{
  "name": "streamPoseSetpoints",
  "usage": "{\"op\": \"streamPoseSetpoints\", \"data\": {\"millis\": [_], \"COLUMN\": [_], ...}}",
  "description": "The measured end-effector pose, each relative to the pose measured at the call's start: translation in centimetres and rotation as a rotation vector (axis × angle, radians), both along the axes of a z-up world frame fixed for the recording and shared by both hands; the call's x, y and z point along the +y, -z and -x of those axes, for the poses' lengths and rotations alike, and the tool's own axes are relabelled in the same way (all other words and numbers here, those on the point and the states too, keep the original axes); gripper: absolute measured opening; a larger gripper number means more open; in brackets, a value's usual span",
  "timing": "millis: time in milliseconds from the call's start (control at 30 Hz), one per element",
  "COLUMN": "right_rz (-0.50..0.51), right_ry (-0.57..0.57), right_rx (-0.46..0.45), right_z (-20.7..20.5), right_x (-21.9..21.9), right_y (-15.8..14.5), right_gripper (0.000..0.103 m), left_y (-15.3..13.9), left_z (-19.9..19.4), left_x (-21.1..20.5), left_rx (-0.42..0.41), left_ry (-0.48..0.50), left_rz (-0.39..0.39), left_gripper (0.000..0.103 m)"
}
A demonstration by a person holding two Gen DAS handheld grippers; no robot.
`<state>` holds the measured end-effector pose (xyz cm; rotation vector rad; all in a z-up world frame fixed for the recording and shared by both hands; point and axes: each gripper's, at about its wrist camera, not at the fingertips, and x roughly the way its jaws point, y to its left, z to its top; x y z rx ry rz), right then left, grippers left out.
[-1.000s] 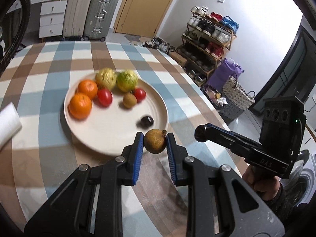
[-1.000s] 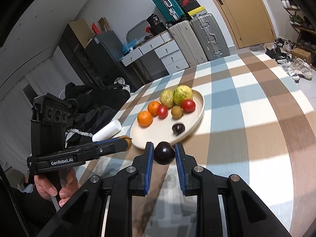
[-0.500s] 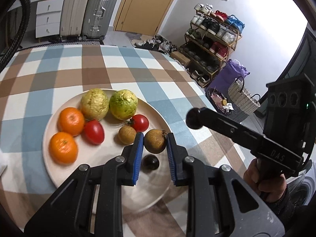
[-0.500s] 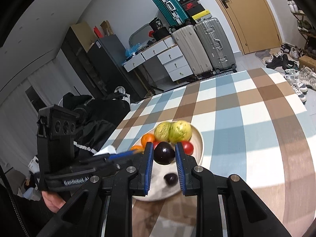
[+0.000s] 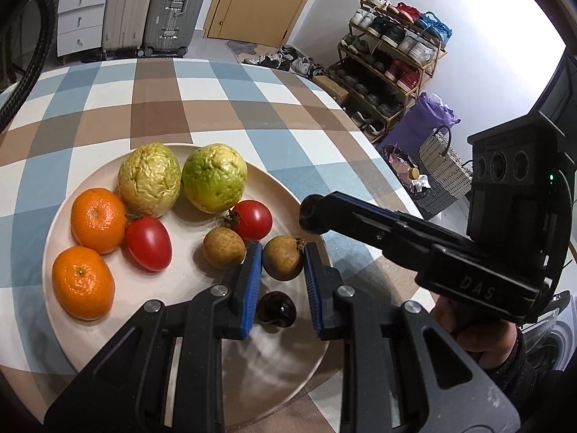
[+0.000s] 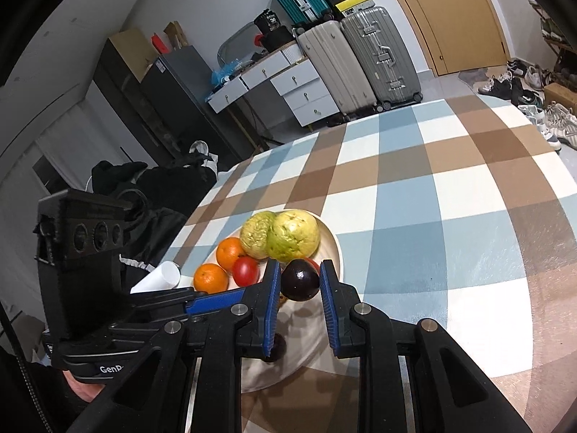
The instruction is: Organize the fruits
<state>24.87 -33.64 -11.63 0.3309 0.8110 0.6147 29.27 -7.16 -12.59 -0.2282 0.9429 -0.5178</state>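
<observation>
Gripping longan (image 5: 282, 258) left (image 5: 279, 265); plum (image 6: 300, 280) right (image 6: 299, 283).

Both tools are black plastic with blue ribbed pads (image 5: 251, 281) and silver screws; right tool (image 5: 313, 213) reads "DAS", left tool (image 6: 230, 297) "GenR".

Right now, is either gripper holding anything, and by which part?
Yes, both. The left gripper pinches a small brown round fruit across its sides. The right gripper clamps a dark purple round fruit across its middle, above the plate.
</observation>
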Motion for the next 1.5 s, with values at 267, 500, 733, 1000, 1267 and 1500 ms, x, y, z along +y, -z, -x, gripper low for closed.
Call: {"op": "streamPoseSetpoints", "data": {"millis": [267,500,733,1000,1267,1500], "right_rz": [0.024,0.025,-0.015,-0.019,-0.015,0.018], "right_ry": [0.013,0.035,0.053,0.119,0.149,0.183], "right_rx": [0.01,0.031,-0.003,-0.116,-0.34,-0.494], "right_z": [-0.2,-0.4,0.7,4.5,11.2,16.8], "right_x": [0.1,0.0,-0.9,-2.4,-2.1,-1.0], "right_y": [0.5,0.7,-0.9,-5.1,-10.6,-13.5], "right_gripper": [0.023,0.025,0.041,0.068,0.093,0.101], "left_y": [0.7,0.4,-1.6,-6.9,-12.5,-16.6], "left_z": [-0.2,0.0,1.6,6.1,12.5,19.2], "left_x": [-0.4,-0.4,0.1,1.8,4.2,6.7], "left_rx": [0.01,0.011,-0.019,-0.177,-0.433,-0.665], "left_ry": [-0.003,-0.025,-0.046,-0.169,-0.34,-0.5], "left_rz": [-0.009,-0.042,-0.071,-0.101,-0.16,-0.147], "left_gripper": [0.021,0.023,0.027,0.084,0.097,0.102]}}
